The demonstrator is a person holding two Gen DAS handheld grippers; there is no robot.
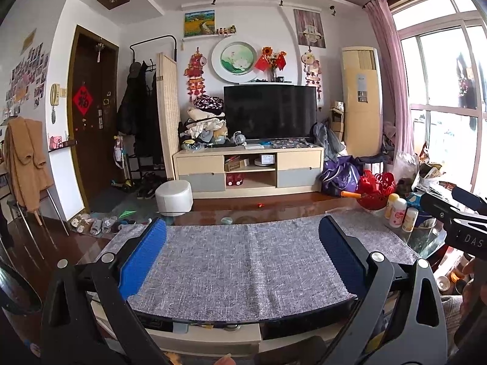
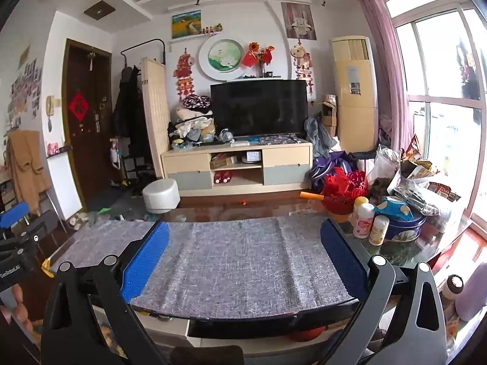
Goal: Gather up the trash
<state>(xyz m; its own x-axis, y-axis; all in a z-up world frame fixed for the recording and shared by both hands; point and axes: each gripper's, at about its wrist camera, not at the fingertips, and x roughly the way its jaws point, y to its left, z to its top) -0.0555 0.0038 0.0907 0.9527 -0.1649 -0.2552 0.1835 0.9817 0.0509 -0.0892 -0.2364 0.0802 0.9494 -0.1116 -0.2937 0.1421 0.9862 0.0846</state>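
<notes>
Grey mat [image 1: 243, 261] covers the near part of a glass table [image 1: 274, 210], and both grippers hang over its near edge. Left gripper [image 1: 242, 257] has its blue fingers [image 1: 143, 258] spread wide with nothing between them; right gripper [image 2: 243, 258] is spread just as wide and also holds nothing. Trash sits off the mat's right end: a heap of crumpled snack bags [image 2: 417, 176] at the table's far right corner, behind a blue tin [image 2: 401, 228] topped with a blue wrapper [image 2: 392, 206]. Three small bottles [image 2: 363, 220] stand just beside the tin, nearer the mat, with a red basket [image 2: 344, 188] behind them. Beyond the mat, a TV [image 1: 269, 112] stands on a cabinet [image 1: 249, 167].
</notes>
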